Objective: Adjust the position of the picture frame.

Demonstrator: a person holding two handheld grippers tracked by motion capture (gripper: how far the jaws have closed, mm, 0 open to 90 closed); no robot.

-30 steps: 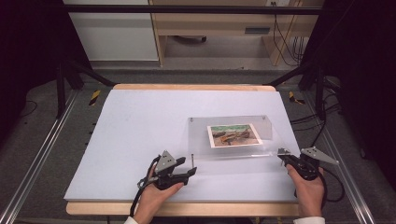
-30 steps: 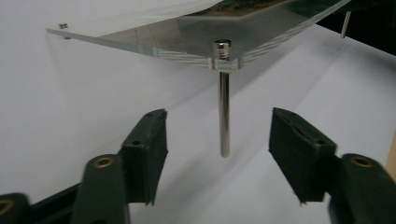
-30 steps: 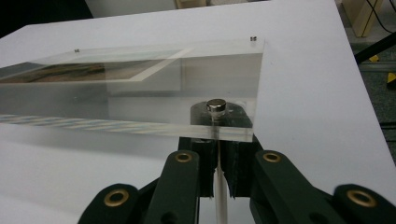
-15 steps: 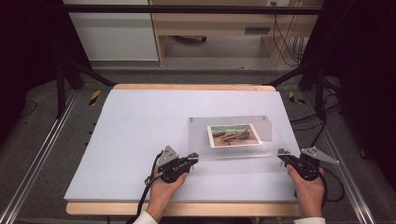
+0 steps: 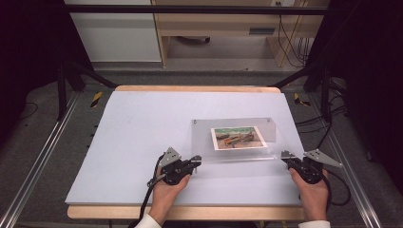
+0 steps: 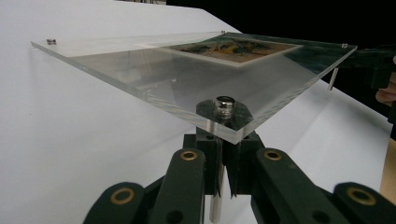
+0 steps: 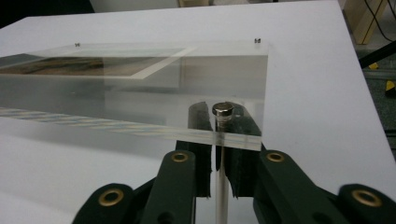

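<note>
Now both grippers hold the acrylic frame by its two near corner posts. The left gripper [image 5: 194, 162] has just been closing its jaws, and in the left gripper view they are clamped on the thin metal post [image 6: 217, 186] that hangs below the near left corner of the frame [image 6: 154, 79]; the round cap of this post sits on top of the clear plate. The right gripper [image 5: 285, 156] is also closed, its jaws together around the post [image 7: 222, 184] under the near right corner, with the cap above the plate.

From the high view, the frame [image 5: 237, 152] lies right of the middle of the bench [image 5: 142, 123], nearer to the person's edge. It is a clear plate with a small photo [image 5: 237, 137] inside, a landscape in brown and green colours. Two more small caps are seen at the far corners. The plate stands a little above the white bench surface on its posts.

Each hand is behind its gripper, coming from the near edge, and a black cable [image 5: 147, 199] trails from the left one.
</note>
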